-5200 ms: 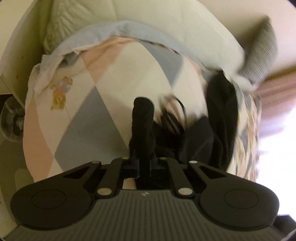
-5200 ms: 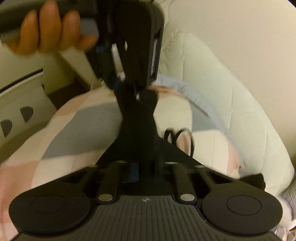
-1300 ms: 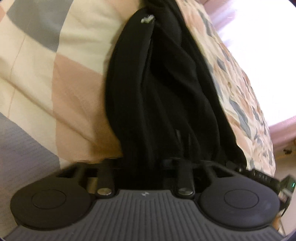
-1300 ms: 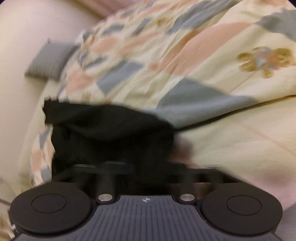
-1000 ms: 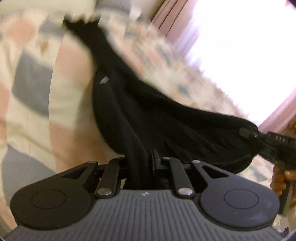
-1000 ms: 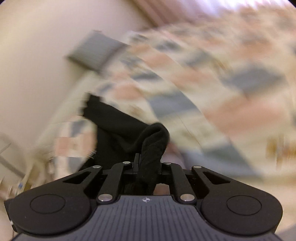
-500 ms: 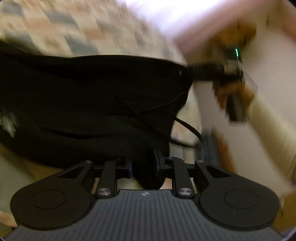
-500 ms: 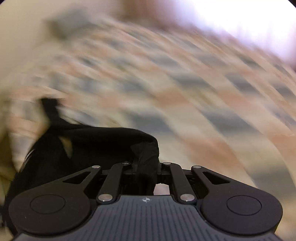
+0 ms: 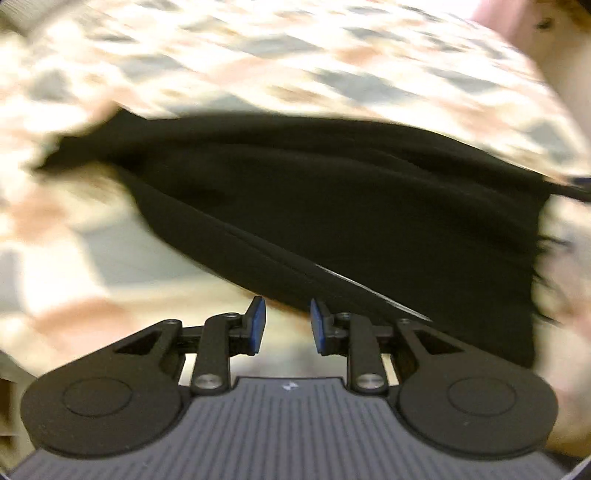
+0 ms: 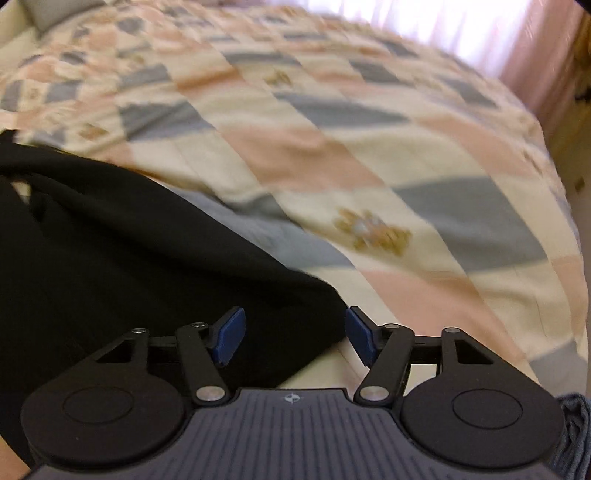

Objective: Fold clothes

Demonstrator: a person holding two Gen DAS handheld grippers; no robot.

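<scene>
A black garment [image 9: 332, 206] lies spread across the patchwork quilt [image 9: 258, 59], its near edge just beyond my left gripper [image 9: 284, 325]. That gripper's jaws are opening, the blue pads [image 9: 257, 325] stand apart and nothing is between them. In the right wrist view the same black garment [image 10: 129, 266] fills the lower left. My right gripper [image 10: 293, 338] is opening wide; a corner of the cloth lies under the gap, and the pads [image 10: 231, 334] do not press on it.
The quilt [image 10: 369, 155] of pink, cream and grey diamonds covers the bed. A grey pillow [image 10: 55, 9] sits at the far left corner. Bright pink curtains [image 10: 535, 48] hang beyond the bed at the right. Blue denim [image 10: 572, 435] shows at the lower right edge.
Both grippers swung the garment across the bed and down onto the quilt. Each held a bunch of black cloth half a second ago; both have let go and their jaws now stand apart.
</scene>
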